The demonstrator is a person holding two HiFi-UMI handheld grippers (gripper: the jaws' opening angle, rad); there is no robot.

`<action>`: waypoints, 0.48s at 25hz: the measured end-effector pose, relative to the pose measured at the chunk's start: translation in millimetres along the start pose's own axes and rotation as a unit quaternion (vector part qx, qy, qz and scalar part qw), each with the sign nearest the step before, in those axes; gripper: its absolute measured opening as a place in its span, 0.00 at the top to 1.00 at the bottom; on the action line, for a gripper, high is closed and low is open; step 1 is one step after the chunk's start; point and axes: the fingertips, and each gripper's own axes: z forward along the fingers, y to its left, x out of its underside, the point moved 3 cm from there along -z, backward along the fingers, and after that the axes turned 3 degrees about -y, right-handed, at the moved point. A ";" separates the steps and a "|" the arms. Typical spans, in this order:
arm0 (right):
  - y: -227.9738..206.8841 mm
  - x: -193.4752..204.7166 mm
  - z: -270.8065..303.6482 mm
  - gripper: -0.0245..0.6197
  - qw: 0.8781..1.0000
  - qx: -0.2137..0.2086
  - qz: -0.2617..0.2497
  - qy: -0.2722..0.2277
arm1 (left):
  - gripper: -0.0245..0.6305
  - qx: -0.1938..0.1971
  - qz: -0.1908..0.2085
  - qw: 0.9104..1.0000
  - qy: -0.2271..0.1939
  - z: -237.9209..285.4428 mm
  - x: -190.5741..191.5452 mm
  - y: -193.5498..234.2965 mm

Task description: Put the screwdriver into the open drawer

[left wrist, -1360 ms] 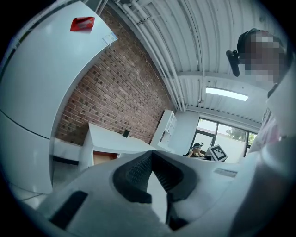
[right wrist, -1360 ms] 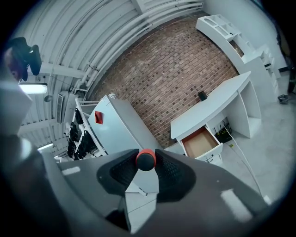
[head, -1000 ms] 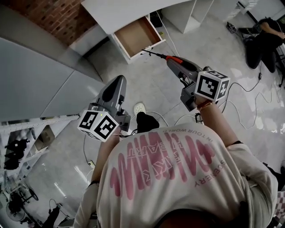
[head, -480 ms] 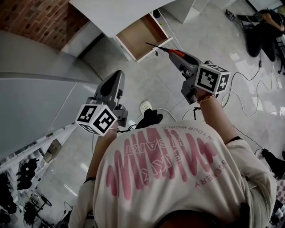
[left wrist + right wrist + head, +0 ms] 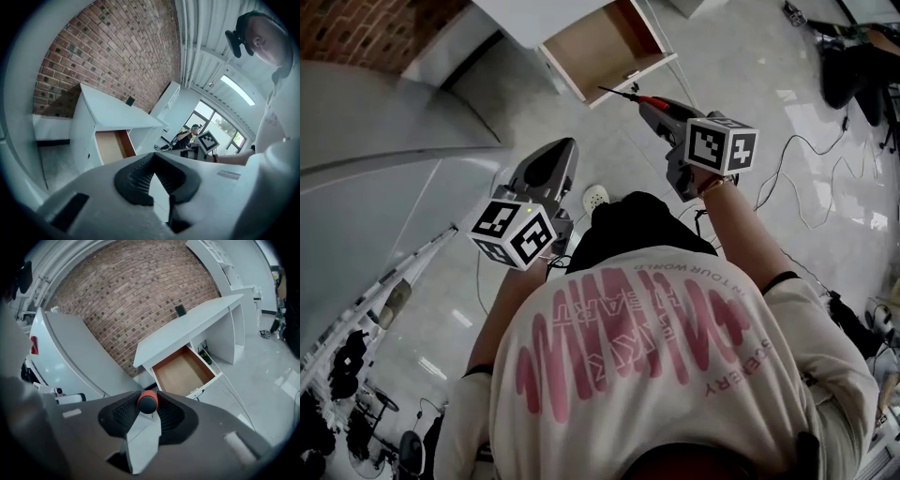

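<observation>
1. Judging by its looks, the screwdriver [image 5: 649, 99] is light and stiff: a thin metal shaft that will not bend, and a rounded red handle, probably smooth plastic, that could twist or slide in a loose grip
2. Taking it by the handle, its thickest part, looks like the sound choice. The shaft seems too slim and slick for the pads. The tool is not fragile, so a short drop onto the drawer's bottom should do it no harm
3. The right gripper [image 5: 658, 111] is clenched on that red handle. In the right gripper view the handle's round end sits pinched between the two ribbed pads, near their tips
4. The shaft juts forward past the jaws with its tip aimed toward the open drawer [image 5: 633, 77]. The tool is in the air over the floor [image 5: 750, 75], near the drawer's front edge but not yet over it
5. The drawer stands pulled out from under the front edge of the white tabletop [image 5: 187, 329], and its brown bottom is bare
6. The left gripper [image 5: 564, 155] hangs beside the person's body, its jaws closed together on nothing, well apart from the screwdriver and short of the drawer
</observation>
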 end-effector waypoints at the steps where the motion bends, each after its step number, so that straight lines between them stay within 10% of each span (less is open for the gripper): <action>1: -3.7 7.7 9.3 0.77 1.000 0.001 -0.003 0.015 | 0.96 0.003 -0.011 1.000 0.010 4.8 11.5 1.8; 12: -44.9 22.7 113.1 0.77 0.989 0.009 -0.077 0.128 | 0.96 -0.053 -0.056 0.996 0.040 36.2 36.1 41.5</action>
